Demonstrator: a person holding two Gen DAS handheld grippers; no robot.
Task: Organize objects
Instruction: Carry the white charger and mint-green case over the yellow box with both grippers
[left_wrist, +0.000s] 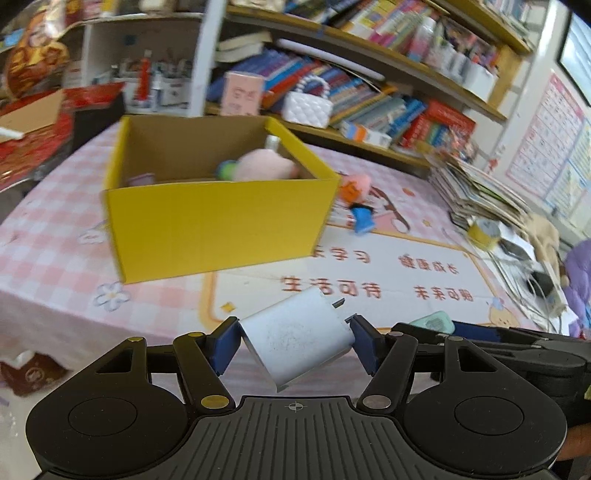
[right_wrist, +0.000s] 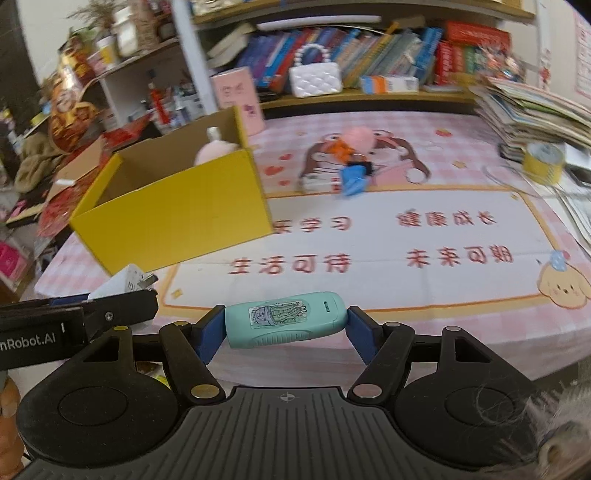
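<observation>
My left gripper (left_wrist: 293, 341) is shut on a white charger plug (left_wrist: 295, 338), held above the table's near edge. My right gripper (right_wrist: 286, 326) is shut on a teal oblong device (right_wrist: 284, 325) with a cactus sticker. An open yellow cardboard box (left_wrist: 218, 225) stands on the pink table ahead; in the right wrist view the box (right_wrist: 173, 218) is to the left. Inside it lie a pink plush (left_wrist: 266, 166) and a small bottle. The charger (right_wrist: 123, 282) and left gripper also show at the left of the right wrist view.
A pink toy (right_wrist: 354, 140), a blue object (right_wrist: 354, 177) and other small items lie on the mat (right_wrist: 388, 240) beyond the box. A yellow tape roll (right_wrist: 543, 162) and a magazine stack (right_wrist: 535, 110) are at the right. Bookshelves stand behind.
</observation>
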